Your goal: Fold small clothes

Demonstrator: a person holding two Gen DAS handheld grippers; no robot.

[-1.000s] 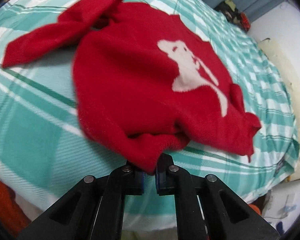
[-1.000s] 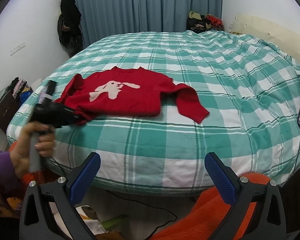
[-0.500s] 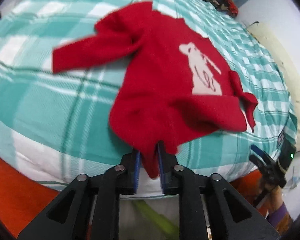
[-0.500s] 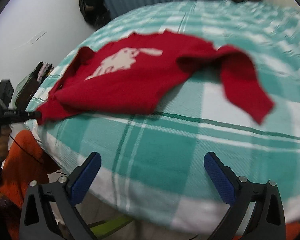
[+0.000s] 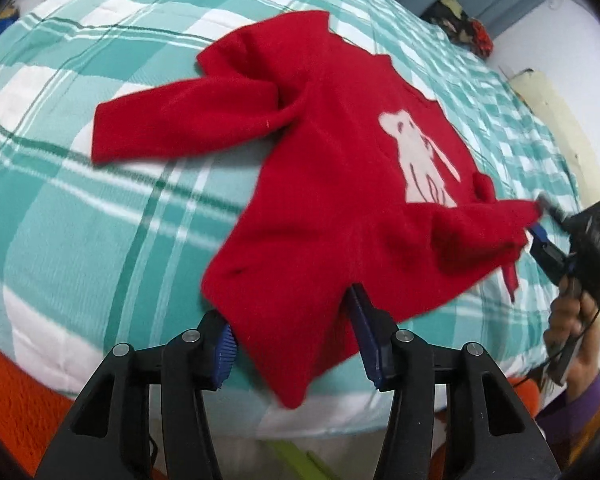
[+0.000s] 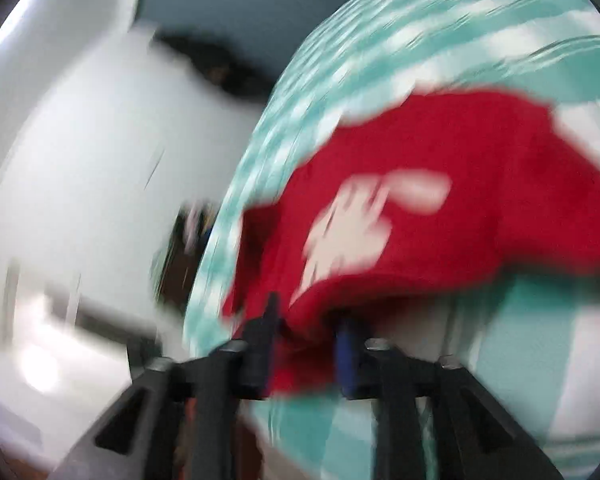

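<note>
A small red sweater (image 5: pixel 332 184) with a white animal motif lies on the green plaid bed (image 5: pixel 80 208). One sleeve (image 5: pixel 172 124) lies spread to the left. My left gripper (image 5: pixel 296 344) is open, with the sweater's hem corner lying loose between its fingers at the bed's edge. My right gripper (image 5: pixel 540 220) shows at the sweater's far corner in the left wrist view. The right wrist view is badly blurred: red cloth (image 6: pixel 400 240) sits between the right gripper's (image 6: pixel 306 328) partly closed fingers.
The bed's front edge drops off just past the left gripper, with orange fabric (image 5: pixel 24 400) below. A pile of clothes (image 5: pixel 464 28) sits by the blue curtain at the far side. A cream pillow (image 5: pixel 556 120) lies along the right.
My left gripper has opened and let go of the hem. My right gripper has swung fast to the sweater's other corner and now has cloth between its fingers.
</note>
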